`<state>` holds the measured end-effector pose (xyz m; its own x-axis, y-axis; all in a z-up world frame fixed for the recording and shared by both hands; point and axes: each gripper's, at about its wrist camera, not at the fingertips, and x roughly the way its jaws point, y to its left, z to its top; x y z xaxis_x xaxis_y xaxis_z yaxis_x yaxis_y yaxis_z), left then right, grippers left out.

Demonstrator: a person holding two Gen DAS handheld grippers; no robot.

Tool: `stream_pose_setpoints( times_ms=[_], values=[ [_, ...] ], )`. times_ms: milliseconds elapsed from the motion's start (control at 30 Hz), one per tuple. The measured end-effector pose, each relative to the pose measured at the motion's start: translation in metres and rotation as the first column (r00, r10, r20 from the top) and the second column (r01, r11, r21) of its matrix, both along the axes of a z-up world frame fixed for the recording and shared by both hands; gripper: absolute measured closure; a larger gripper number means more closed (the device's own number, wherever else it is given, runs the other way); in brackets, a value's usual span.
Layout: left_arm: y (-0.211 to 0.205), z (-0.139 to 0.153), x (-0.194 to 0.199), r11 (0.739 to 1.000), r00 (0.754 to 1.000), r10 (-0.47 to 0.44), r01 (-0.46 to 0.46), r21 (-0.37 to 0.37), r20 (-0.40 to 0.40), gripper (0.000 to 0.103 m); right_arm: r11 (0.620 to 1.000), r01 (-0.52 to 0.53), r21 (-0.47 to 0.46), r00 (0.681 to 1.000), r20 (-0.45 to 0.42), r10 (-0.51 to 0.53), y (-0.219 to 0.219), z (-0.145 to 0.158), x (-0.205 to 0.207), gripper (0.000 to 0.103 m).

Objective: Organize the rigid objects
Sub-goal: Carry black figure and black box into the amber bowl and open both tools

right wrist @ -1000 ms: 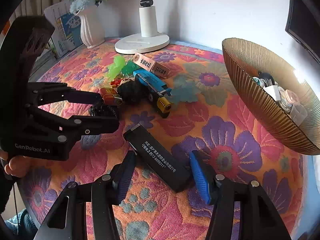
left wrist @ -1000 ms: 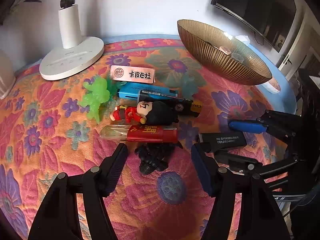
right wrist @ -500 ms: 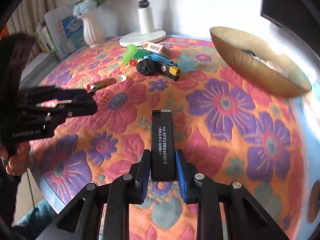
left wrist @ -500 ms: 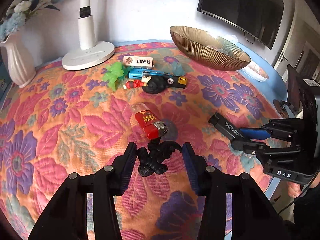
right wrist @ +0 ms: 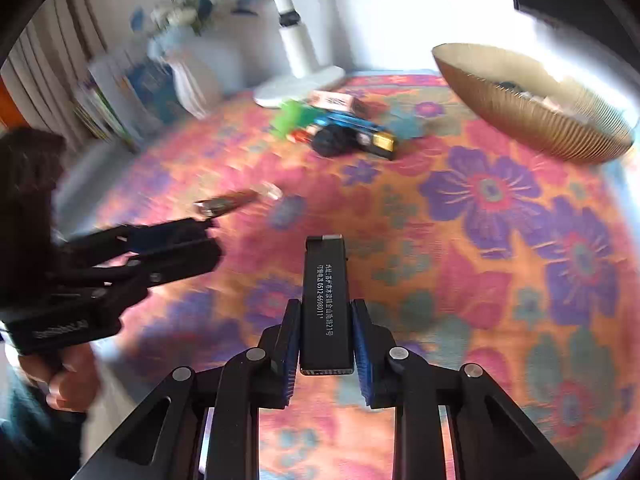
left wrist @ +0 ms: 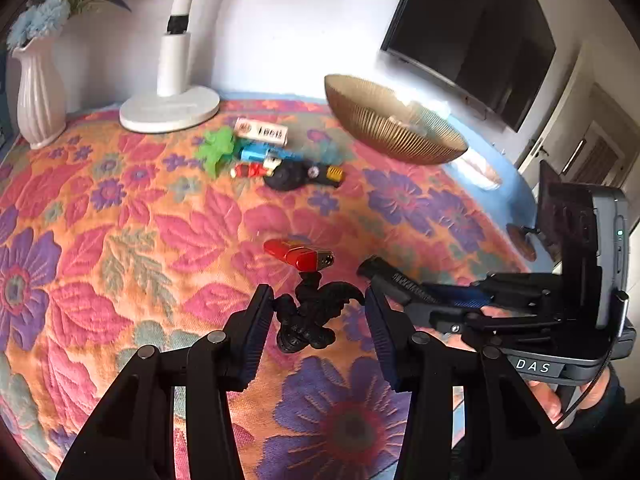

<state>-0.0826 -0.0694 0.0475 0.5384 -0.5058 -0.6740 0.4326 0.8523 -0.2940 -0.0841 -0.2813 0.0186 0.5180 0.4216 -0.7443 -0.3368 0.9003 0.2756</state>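
A: Both grippers are lifting away from the pile since a second ago; right gripper (right wrist: 326, 354) fingers are clamping the black bar (right wrist: 326, 300) above the table's near edge.
B: Left gripper (left wrist: 318, 334) fingers are sitting wide around the black figure (left wrist: 310, 318). Keep level toward the gold bowl (right wrist: 536, 108). Bar is reading "0512-6698011".
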Motion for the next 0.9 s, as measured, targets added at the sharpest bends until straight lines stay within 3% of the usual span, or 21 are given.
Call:
stream_pose_setpoints(
  times_ms=[67,167,333,433,533,667,800,867,900],
  values=[
    [-0.001,0.017,0.0,1.0,0.999,-0.003,0.004,-0.016,0.034,0.059,0.997,0.014,0.073,1.0,0.003,-0.014,-0.011,0.011,0.002,0.079],
    [-0.006,0.041,0.005,1.0,0.996,-0.014,0.016,-0.022,0.087,0.059,0.993,0.054,0.108,0.998,0.035,-0.058,-0.03,0.028,0.004,0.079],
    [-0.031,0.073,0.034,0.998,0.991,-0.047,0.051,-0.026,0.125,0.059,0.98,0.172,0.104,0.979,0.097,-0.182,-0.076,0.061,0.01,0.079],
    [-0.06,0.095,0.06,0.999,0.985,-0.052,0.052,0.006,0.163,0.059,0.964,0.255,0.071,0.953,0.148,-0.263,-0.108,0.087,0.023,0.079],
    [-0.096,0.109,0.092,0.998,0.984,-0.055,0.051,0.031,0.172,0.059,0.932,0.361,0.015,0.922,0.142,-0.36,-0.133,0.105,0.052,0.079],
    [-0.142,0.099,0.134,0.996,0.993,-0.077,0.071,0.062,0.095,0.059,0.903,0.425,-0.06,0.905,0.034,-0.424,-0.158,0.102,0.096,0.079],
    [-0.17,0.077,0.159,0.994,0.996,-0.083,0.08,0.081,0.037,0.057,0.894,0.439,-0.088,0.897,-0.015,-0.442,-0.167,0.095,0.117,0.079],
    [-0.174,0.075,0.162,0.995,0.997,-0.062,0.058,0.087,0.049,0.049,0.888,0.458,-0.044,0.888,-0.027,-0.459,-0.174,0.093,0.123,0.074],
    [-0.171,0.076,0.161,0.996,0.997,-0.052,0.048,0.077,0.049,0.036,0.881,0.472,-0.037,0.881,-0.026,-0.473,-0.178,0.093,0.125,0.067]
  ],
)
